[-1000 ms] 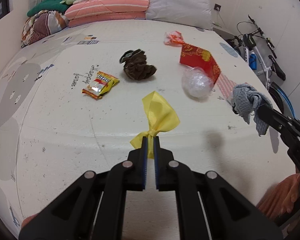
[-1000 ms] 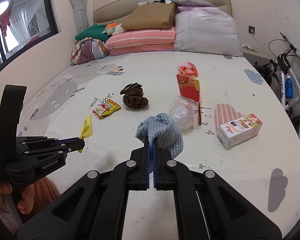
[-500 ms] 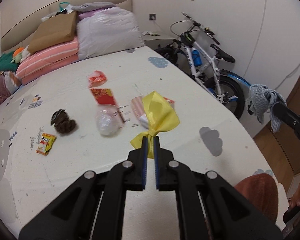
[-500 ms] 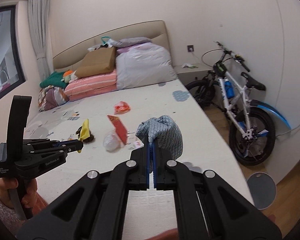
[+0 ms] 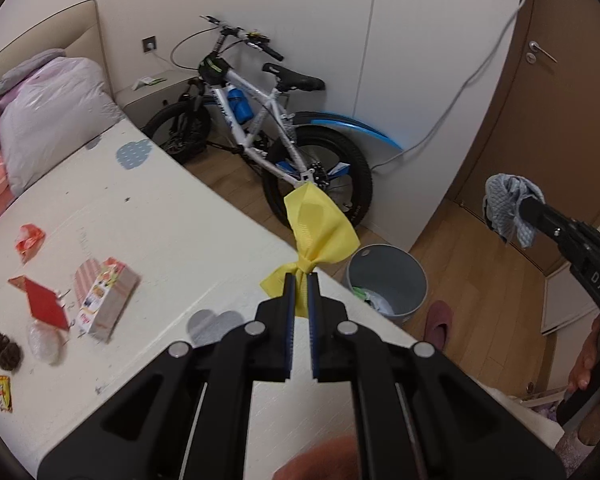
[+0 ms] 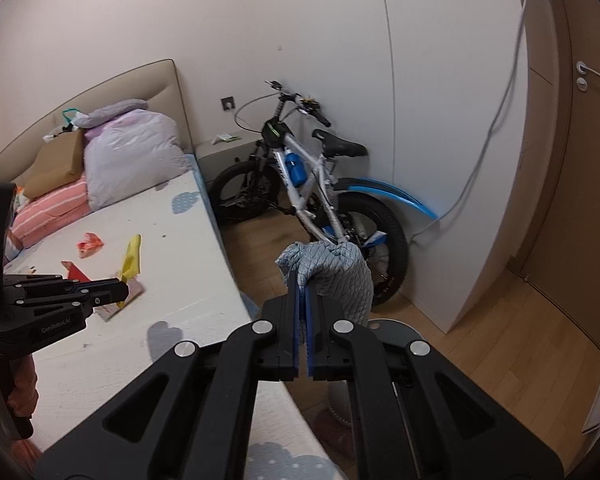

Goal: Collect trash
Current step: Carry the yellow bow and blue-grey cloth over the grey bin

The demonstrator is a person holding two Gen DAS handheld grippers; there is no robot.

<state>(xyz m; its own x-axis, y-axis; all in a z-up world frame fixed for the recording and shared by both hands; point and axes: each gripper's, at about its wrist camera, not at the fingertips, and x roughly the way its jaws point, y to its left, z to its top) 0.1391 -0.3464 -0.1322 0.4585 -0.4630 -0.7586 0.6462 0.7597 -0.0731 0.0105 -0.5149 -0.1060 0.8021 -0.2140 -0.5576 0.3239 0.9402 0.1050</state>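
The bin (image 5: 388,280) stands on the floor just beside the bed (image 5: 172,232), with the bicycle (image 5: 268,128) behind it.

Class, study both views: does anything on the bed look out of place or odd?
Yes. Litter lies scattered on the bed: an orange wrapper, a red packet, a carton on its side, a clear plastic wad, a brown clump and a snack wrapper.
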